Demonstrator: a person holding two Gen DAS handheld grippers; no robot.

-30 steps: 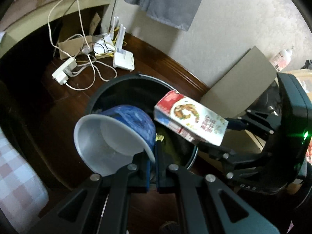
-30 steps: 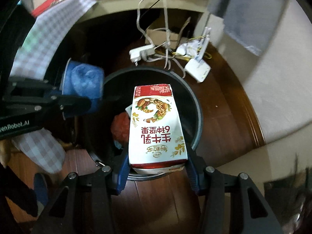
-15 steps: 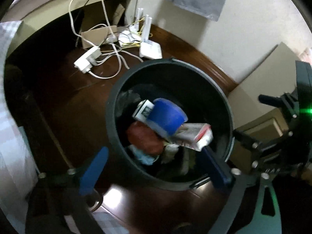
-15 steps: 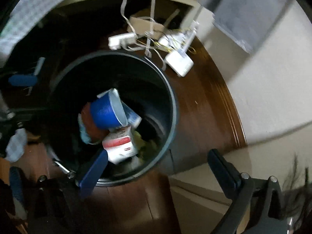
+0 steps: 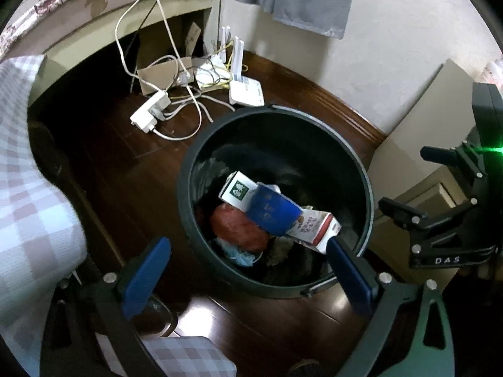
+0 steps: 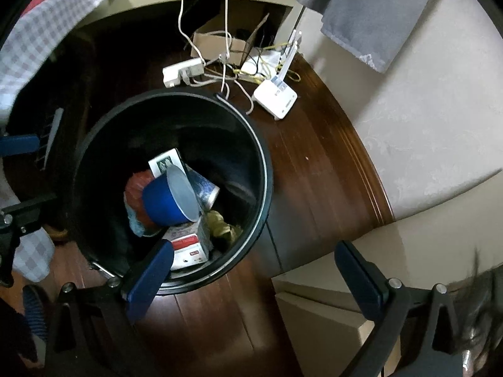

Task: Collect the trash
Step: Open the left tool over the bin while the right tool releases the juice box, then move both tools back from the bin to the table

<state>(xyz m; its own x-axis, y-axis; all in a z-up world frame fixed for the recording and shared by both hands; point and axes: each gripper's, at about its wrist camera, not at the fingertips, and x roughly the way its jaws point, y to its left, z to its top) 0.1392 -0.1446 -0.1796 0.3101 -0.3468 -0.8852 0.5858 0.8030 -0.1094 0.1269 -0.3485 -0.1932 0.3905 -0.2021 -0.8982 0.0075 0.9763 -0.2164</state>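
A black round trash bin (image 5: 201,160) (image 6: 264,169) stands on the dark wood floor. Inside lie a blue paper cup (image 5: 270,212) (image 6: 163,202), a white and red milk carton (image 5: 316,229) (image 6: 188,245), another carton (image 5: 235,190) (image 6: 165,163), a red wad (image 5: 237,226) and other scraps. My left gripper (image 5: 248,270) is open and empty above the bin's near rim. My right gripper (image 6: 254,278) is open and empty above the floor just right of the bin; it also shows in the left wrist view (image 5: 440,207).
A white power strip (image 5: 149,111) (image 6: 182,72), a router (image 5: 246,92) (image 6: 276,97) and loose cables lie behind the bin by a cardboard box (image 6: 220,44). A checked cloth (image 5: 28,194) hangs at left. Beige boards (image 5: 421,138) lean on the wall at right.
Both grippers opened and dropped the blue cup and the milk carton into the bin, where they now lie. Both grippers stay open; the views have shifted slightly.
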